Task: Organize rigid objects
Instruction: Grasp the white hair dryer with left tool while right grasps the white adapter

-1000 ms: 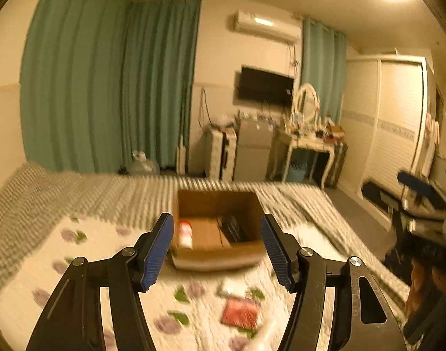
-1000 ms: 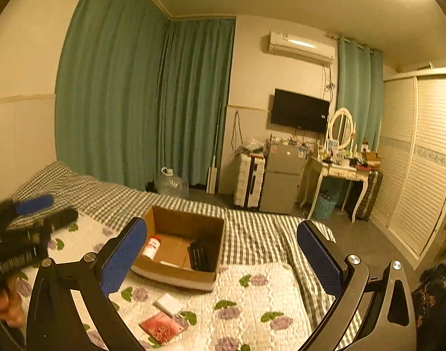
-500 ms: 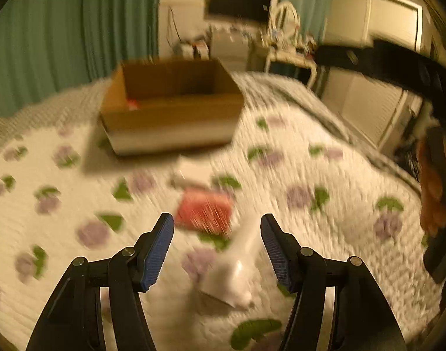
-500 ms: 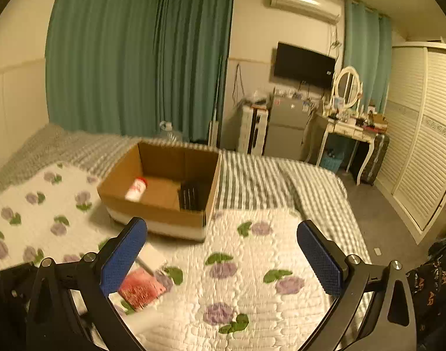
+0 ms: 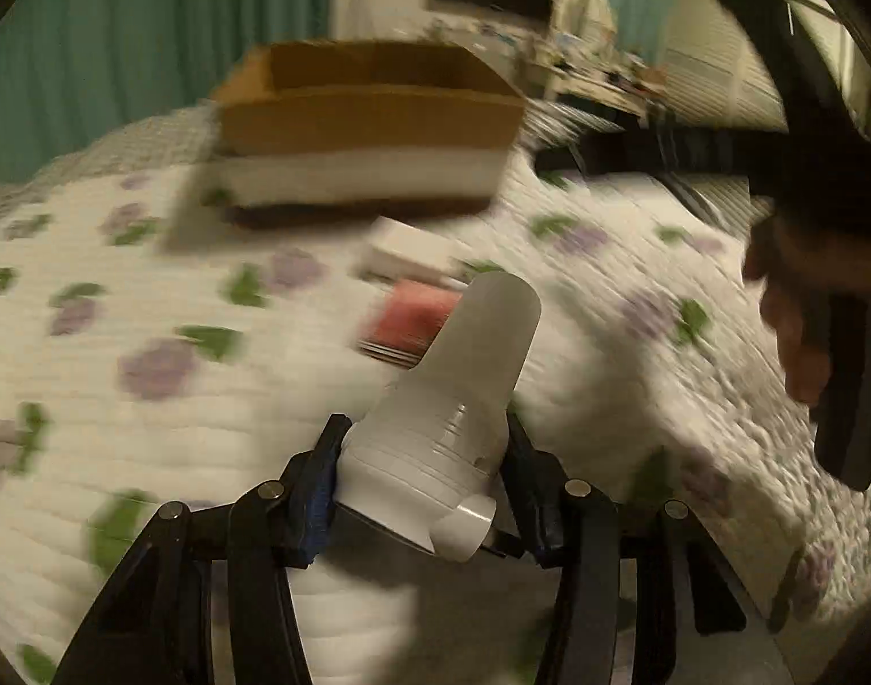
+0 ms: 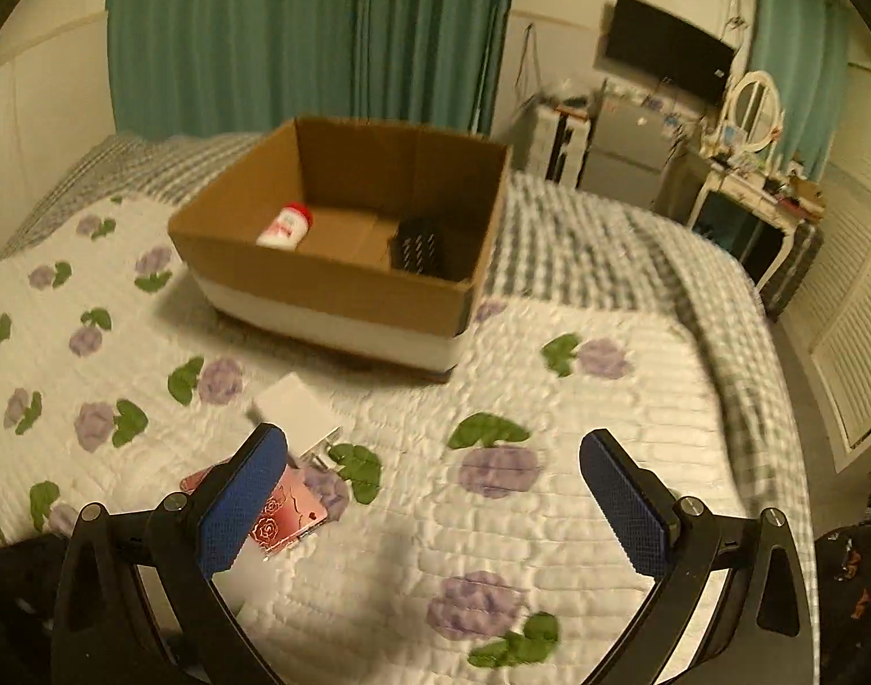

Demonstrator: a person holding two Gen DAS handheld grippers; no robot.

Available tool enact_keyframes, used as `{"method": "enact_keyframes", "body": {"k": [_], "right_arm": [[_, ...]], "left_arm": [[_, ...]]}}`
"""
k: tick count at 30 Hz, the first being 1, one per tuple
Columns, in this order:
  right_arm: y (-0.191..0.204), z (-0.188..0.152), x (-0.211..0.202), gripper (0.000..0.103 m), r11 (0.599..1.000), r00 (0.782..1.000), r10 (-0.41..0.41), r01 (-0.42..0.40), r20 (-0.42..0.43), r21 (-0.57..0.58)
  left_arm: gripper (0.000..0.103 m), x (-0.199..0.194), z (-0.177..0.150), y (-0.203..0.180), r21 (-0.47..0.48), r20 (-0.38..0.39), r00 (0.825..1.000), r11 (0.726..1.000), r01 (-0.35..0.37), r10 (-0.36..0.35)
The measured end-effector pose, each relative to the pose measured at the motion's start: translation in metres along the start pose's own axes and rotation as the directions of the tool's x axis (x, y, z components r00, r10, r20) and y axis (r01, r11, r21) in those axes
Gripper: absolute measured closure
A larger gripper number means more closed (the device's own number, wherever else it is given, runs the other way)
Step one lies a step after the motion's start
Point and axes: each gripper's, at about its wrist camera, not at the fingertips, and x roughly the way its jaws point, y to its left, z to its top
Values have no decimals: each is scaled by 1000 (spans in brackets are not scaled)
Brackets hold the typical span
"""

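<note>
The left claw is closing, pads touching a white plastic bottle lying on the bed; the right claw gapes wide, empty.

Quilt: white, printed with purple flowers and green leaves, covering the near part of the bed.
Checked blanket: grey and white, along the bed's far edge and right side.
Curtains: teal, hung behind the bed's far edge.
Television: dark, mounted on the far wall.
Dressing table: white, cluttered, with an oval mirror, past the bed's right corner.
Wardrobe doors: white, louvred, at right.
</note>
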Motion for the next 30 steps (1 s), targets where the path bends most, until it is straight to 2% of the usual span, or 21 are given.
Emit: {"method": "enact_keyframes", "body": {"k": [3, 7, 10, 13, 17, 18, 19, 20, 21, 22, 25, 28, 30], "right_arm": [[11, 5, 19, 0, 999, 1000, 11, -12, -24, -31], [34, 15, 45, 0, 996, 998, 43, -46, -43, -75], [56, 21, 67, 0, 989, 995, 67, -75, -69, -128], [74, 23, 88, 0, 980, 993, 55, -73, -100, -187], [84, 17, 114, 0, 973, 977, 92, -129, -191, -193], [85, 14, 118, 6, 972, 974, 93, -135, -208, -195], [85, 10, 123, 20, 972, 973, 80, -125, -218, -199], [84, 7, 125, 25, 974, 972, 79, -124, -223, -192], [81, 5, 125, 39, 975, 967, 114, -152, -228, -160], [76, 5, 124, 41, 978, 964, 141, -171, -227, -118], [71, 4, 118, 42, 986, 969, 109, -134, -223, -103], [66, 2, 99, 42, 995, 986, 56, -69, -157, -74], [60, 0, 83, 42, 998, 991, 54, -58, -123, -30]], "left_arm": [[51, -7, 5, 31, -33, 13, 996, 996, -84, 85], [51, 1, 9, 77, -102, -21, 986, 980, -169, 168], [51, 6, 16, 97, -143, -23, 981, 971, -192, 191], [51, 10, 20, 104, -150, -12, 979, 968, -201, 202], [51, 20, 23, 104, -141, -18, 980, 970, -199, 198], [51, 21, 23, 103, -139, -17, 981, 971, -195, 194], [51, 22, 24, 104, -139, -13, 982, 972, -190, 190], [51, 21, 25, 105, -139, -10, 983, 973, -185, 185], [51, 21, 25, 105, -141, -9, 983, 973, -181, 181], [51, 20, 25, 104, -143, -8, 984, 974, -178, 179], [51, 16, 27, 103, -142, 0, 985, 975, -170, 172], [51, 7, 29, 96, -133, 24, 985, 978, -163, 168], [51, -1, 32, 91, -128, 43, 986, 979, -157, 164]]}}
